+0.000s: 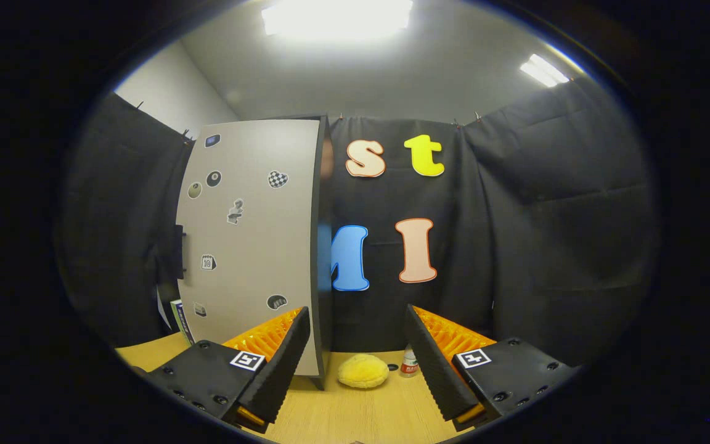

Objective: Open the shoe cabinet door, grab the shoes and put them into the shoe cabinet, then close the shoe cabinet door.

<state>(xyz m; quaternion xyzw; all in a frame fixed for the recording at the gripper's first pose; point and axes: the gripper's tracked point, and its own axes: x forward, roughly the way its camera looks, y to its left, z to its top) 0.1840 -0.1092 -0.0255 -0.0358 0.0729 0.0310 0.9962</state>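
The shoe cabinet [250,246] stands on the wooden table, just ahead and to the left of my fingers. Its grey front panel carries several stickers, with a black handle [178,251] at its left edge and a dark side [324,246] on its right. I cannot tell whether the door is ajar. A fluffy yellow shoe [362,371] lies on the table beside the cabinet's right foot, beyond and between my fingers. My gripper [356,317] is open and holds nothing; its left finger [281,364] overlaps the cabinet's lower front.
A small bottle with a red label [409,362] stands just right of the yellow shoe, next to my right finger. A book-like item [179,317] leans by the cabinet's left edge. Black cloth walls close the table [342,413] behind and on both sides.
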